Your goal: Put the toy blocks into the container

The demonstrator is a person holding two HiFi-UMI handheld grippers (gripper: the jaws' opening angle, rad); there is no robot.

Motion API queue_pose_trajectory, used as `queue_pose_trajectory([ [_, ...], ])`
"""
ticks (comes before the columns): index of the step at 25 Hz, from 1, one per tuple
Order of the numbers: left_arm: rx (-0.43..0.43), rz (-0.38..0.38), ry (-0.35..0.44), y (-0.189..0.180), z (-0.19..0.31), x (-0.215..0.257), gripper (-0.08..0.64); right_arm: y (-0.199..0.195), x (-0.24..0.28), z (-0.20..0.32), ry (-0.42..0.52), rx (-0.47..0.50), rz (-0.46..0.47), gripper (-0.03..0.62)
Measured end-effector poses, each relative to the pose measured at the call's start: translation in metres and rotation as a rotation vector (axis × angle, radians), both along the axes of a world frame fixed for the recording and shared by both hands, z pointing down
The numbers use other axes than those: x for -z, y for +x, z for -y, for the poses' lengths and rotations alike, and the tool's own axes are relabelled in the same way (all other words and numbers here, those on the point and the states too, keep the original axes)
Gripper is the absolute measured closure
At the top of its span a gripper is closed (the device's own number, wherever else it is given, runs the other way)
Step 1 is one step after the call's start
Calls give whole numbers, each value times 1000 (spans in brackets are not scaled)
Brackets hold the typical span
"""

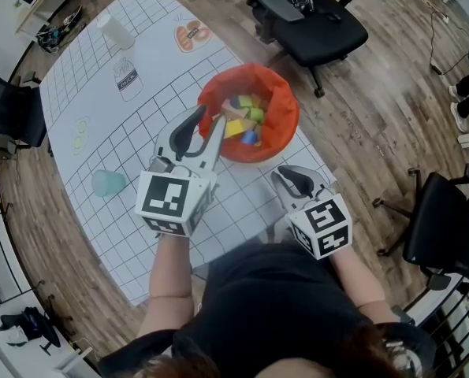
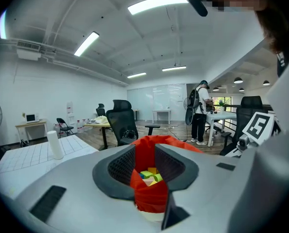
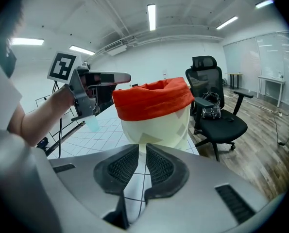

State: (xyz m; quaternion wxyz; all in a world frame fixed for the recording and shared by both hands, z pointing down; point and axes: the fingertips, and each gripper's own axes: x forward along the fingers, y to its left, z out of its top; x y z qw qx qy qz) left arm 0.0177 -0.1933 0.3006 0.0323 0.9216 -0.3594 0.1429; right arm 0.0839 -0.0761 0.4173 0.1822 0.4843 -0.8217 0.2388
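Blocks (image 1: 246, 118) in container (image 1: 286, 109) overhead, hidden in right gripper view

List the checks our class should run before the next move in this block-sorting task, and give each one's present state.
1. Left gripper is above the orange-lined container: ok.
2. Left jaws are apart with no block between them: ok.
3. Toy blocks lie inside the container: ok.
4. Container stands upright on the table: ok.
5. Right gripper is empty, jaws narrowly apart: ok.
6. More blocks remain to collect: cannot tell; none shows on the visible table.
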Motion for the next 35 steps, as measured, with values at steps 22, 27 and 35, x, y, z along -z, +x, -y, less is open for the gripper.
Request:
queue_pose_trajectory([
  [22,457,-53,-87,-149,-46,-25,483,-89,17,0,10,359,19,528],
  [27,573,-59,-111,-188,-73,-38,489,-116,18,-1,23,452,17,528],
  [35,707,-68,-156,-226,-112,-58,495,-149,17,0,36,548,16,531],
])
